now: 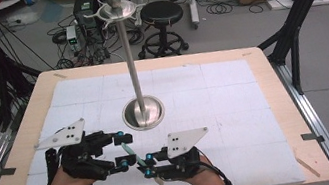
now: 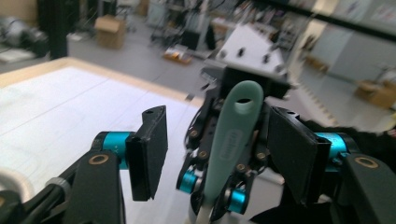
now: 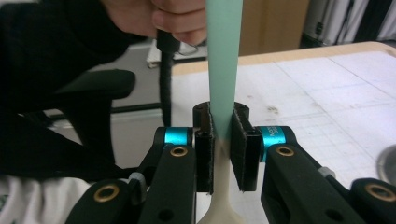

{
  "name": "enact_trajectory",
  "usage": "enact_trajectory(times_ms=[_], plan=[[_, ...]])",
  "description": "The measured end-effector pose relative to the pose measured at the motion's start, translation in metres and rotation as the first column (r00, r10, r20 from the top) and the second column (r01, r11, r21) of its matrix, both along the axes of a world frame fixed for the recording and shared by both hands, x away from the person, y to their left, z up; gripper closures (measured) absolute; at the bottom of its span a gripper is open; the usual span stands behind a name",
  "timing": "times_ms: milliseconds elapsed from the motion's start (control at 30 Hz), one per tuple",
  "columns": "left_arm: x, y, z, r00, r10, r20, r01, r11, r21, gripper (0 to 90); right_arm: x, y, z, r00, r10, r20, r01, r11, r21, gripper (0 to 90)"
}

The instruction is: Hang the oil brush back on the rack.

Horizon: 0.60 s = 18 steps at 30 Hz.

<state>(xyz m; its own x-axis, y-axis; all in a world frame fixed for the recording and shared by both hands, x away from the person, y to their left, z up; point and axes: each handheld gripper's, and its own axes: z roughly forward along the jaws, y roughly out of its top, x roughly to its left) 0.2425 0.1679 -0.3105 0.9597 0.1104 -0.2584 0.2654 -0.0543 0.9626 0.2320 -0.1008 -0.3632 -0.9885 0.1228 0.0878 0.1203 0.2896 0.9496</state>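
Observation:
A utensil with a mint-green handle [image 1: 130,152] and a cream head [image 3: 218,198] is held above the white mat near the table's front. My right gripper [image 1: 148,165] is shut on it where green meets cream [image 3: 220,135]; the handle [image 3: 224,60] runs away from the camera. In the left gripper view the handle's holed end [image 2: 233,135] stands between my left gripper's [image 2: 219,154] open jaws, closer to the right pad [image 2: 292,158], with a gap to the left pad [image 2: 149,149]. From above, the left gripper [image 1: 123,152] faces the right one, fingertips almost meeting.
A tall metal stand [image 1: 131,57] with a round domed base [image 1: 143,112] and a dish near its top rises mid-table, just beyond both grippers. The white gridded mat [image 1: 233,91] covers the wooden table [image 1: 271,74]. A stool [image 1: 161,14], boxes and cables lie beyond the far edge.

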Motion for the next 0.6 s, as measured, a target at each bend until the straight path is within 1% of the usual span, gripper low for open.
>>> enact_trajectory(times_ms=[33, 67, 100, 133, 167, 267, 300, 333, 367, 400, 467, 567, 600], plan=[[0.0, 0.0, 0.0, 1.0, 0.0, 0.0, 0.0, 1.0, 0.0, 38.4, 0.0, 0.0, 0.0, 1.0, 0.0, 0.0, 0.0, 1.0, 0.0, 80.7], [-0.0003, 0.0011, -0.0006, 0.9999, -0.015, 0.004, 0.015, 0.9997, -0.02, 38.4, 0.0003, -0.0004, 0.0001, 0.9999, 0.012, -0.005, -0.012, 1.0, 0.006, 80.7], [-0.0007, 0.0018, -0.001, 0.9996, -0.027, 0.011, 0.027, 0.9989, -0.038, 38.3, 0.0013, -0.0005, 0.0, 0.9986, 0.051, -0.016, -0.05, 0.998, 0.034, 80.7], [-0.0011, 0.0025, -0.0011, 0.999, -0.039, 0.021, 0.04, 0.9979, -0.05, 38.3, 0.0013, -0.0005, 0.0, 0.9986, 0.051, -0.016, -0.05, 0.998, 0.034, 80.7], [-0.0016, 0.0026, -0.001, 0.9983, -0.05, 0.031, 0.052, 0.9967, -0.063, 38.7, 0.0019, -0.0004, -0.0001, 0.9976, 0.068, -0.017, -0.067, 0.997, 0.049, 80.7], [-0.0023, 0.0021, -0.001, 0.9954, -0.086, 0.043, 0.09, 0.9905, -0.104, 40.1, 0.003, -0.0003, -0.0009, 0.9925, 0.117, -0.035, -0.114, 0.99, 0.085, 80.6], [-0.0029, 0.0013, -0.0011, 0.9938, -0.1, 0.048, 0.106, 0.9867, -0.124, 41.9, 0.0039, -0.0006, -0.0023, 0.9898, 0.136, -0.043, -0.131, 0.986, 0.106, 80.7], [-0.003, 0.001, -0.0012, 0.993, -0.107, 0.049, 0.113, 0.9854, -0.128, 42.8, 0.0041, -0.001, -0.003, 0.9878, 0.148, -0.05, -0.141, 0.984, 0.113, 80.7], [-0.003, 0.001, -0.0012, 0.993, -0.107, 0.049, 0.113, 0.9854, -0.128, 43.2, 0.0041, -0.001, -0.003, 0.9878, 0.148, -0.05, -0.141, 0.984, 0.113, 80.7], [-0.0031, 0.0001, -0.0015, 0.992, -0.117, 0.048, 0.122, 0.9836, -0.133, 43.2, 0.0043, -0.0015, -0.0037, 0.9867, 0.153, -0.054, -0.146, 0.982, 0.12, 80.6], [-0.0033, -0.0016, -0.0019, 0.9906, -0.127, 0.049, 0.133, 0.9824, -0.131, 44.5, 0.0051, -0.002, -0.0051, 0.9828, 0.174, -0.062, -0.164, 0.977, 0.136, 80.7], [-0.0035, -0.005, -0.0029, 0.9882, -0.144, 0.053, 0.149, 0.9804, -0.128, 45.9, 0.0053, -0.0021, -0.0054, 0.9807, 0.184, -0.065, -0.174, 0.974, 0.142, 80.7], [-0.0034, -0.0057, -0.0031, 0.9876, -0.148, 0.052, 0.153, 0.9796, -0.13, 48.0, 0.0051, -0.0019, -0.0052, 0.9784, 0.196, -0.066, -0.184, 0.971, 0.15, 80.7]])
